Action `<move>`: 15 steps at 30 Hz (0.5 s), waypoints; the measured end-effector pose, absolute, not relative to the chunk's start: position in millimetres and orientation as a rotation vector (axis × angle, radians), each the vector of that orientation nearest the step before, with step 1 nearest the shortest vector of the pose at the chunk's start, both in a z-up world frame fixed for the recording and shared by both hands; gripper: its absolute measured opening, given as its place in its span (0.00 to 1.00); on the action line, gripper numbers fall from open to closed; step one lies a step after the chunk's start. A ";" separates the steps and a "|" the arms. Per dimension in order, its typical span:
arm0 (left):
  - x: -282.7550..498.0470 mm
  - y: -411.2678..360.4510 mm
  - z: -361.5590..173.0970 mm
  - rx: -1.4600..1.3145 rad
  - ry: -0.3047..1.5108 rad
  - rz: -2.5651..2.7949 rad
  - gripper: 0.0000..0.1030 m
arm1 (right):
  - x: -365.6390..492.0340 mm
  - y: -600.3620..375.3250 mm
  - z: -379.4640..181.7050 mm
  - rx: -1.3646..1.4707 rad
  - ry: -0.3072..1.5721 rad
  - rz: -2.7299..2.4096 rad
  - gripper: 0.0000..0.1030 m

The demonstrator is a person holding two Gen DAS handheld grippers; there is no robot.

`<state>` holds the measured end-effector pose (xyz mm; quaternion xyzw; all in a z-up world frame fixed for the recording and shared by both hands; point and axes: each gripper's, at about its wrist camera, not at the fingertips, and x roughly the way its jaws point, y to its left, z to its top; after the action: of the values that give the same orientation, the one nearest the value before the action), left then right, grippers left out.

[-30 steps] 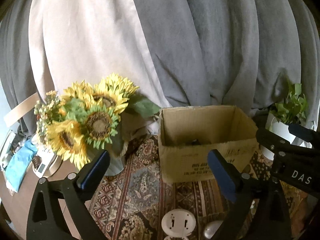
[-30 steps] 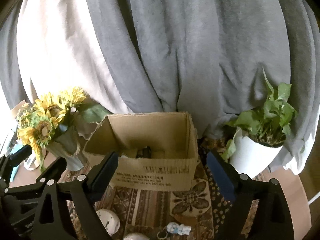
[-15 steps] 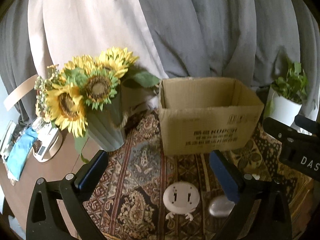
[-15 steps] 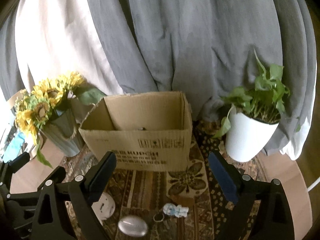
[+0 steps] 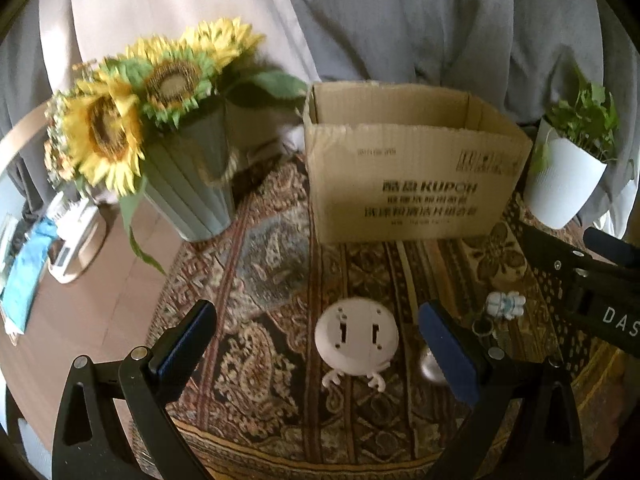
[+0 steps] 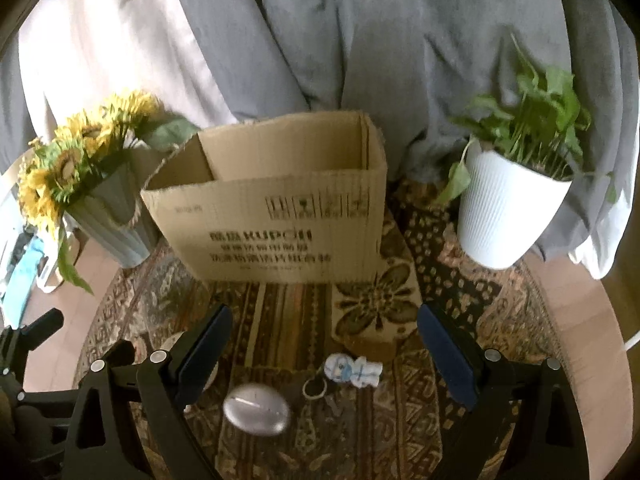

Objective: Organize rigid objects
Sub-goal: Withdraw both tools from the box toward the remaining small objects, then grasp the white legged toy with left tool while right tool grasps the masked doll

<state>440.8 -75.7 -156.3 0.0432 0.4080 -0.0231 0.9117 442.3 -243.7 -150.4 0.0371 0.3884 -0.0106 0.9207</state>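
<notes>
Cardboard box (image 6: 276,220) on patterned rug (image 6: 288,320), grey curtain (image 6: 360,40) behind

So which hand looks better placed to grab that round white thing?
Probably the left. The round white disc lies between the open left gripper fingers; the right gripper faces the silver oval and figurine keychain.

Two handheld grippers, both empty with fingers spread wide.
The left gripper (image 5: 316,344) and right gripper (image 6: 324,344) sit side by side, each pointing forward and angled slightly downward.
</notes>
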 end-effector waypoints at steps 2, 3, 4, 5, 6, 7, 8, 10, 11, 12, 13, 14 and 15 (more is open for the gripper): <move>441.6 -76.9 -161.5 0.085 0.859 -0.054 1.00 | 442.7 -244.4 -155.2 0.086 0.816 -0.018 0.92; 442.1 -78.0 -165.3 0.088 0.870 -0.056 1.00 | 443.0 -245.2 -158.3 0.091 0.828 -0.015 0.92; 442.9 -79.6 -168.2 0.091 0.879 -0.057 1.00 | 443.3 -245.6 -161.1 0.094 0.838 -0.014 0.92; 443.8 -81.1 -171.2 0.093 0.888 -0.060 1.00 | 443.9 -246.6 -165.4 0.097 0.854 -0.011 0.92; 445.4 -82.7 -175.7 0.094 0.904 -0.063 1.00 | 444.6 -247.3 -168.3 0.098 0.863 -0.012 0.92; 446.8 -83.7 -178.6 0.094 0.915 -0.066 1.00 | 445.8 -249.0 -172.6 0.101 0.877 -0.015 0.92; 448.2 -84.8 -181.7 0.094 0.926 -0.070 1.00 | 446.9 -250.6 -176.2 0.107 0.890 -0.015 0.92; 450.9 -87.1 -187.6 0.098 0.945 -0.077 1.00 | 449.1 -253.1 -182.8 0.116 0.915 -0.018 0.92; 452.1 -88.6 -190.8 0.102 0.952 -0.077 1.00 | 450.6 -255.6 -187.5 0.122 0.931 -0.022 0.92; 453.8 -89.6 -193.6 0.106 0.961 -0.077 1.00 | 451.3 -257.0 -190.7 0.126 0.941 -0.023 0.92; 455.7 -90.6 -196.4 0.106 0.970 -0.079 1.00 | 452.2 -258.3 -193.8 0.128 0.950 -0.025 0.92; 457.3 -91.4 -198.3 0.106 0.977 -0.081 1.00 | 453.5 -259.5 -197.7 0.132 0.962 -0.025 0.92; 459.4 -92.1 -200.7 0.107 0.987 -0.081 1.00 | 454.5 -260.2 -200.3 0.134 0.969 -0.023 0.92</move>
<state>459.4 -92.1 -200.7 0.0511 0.4734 -0.0391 0.8785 454.5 -260.2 -200.3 0.0646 0.4655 -0.0112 0.8826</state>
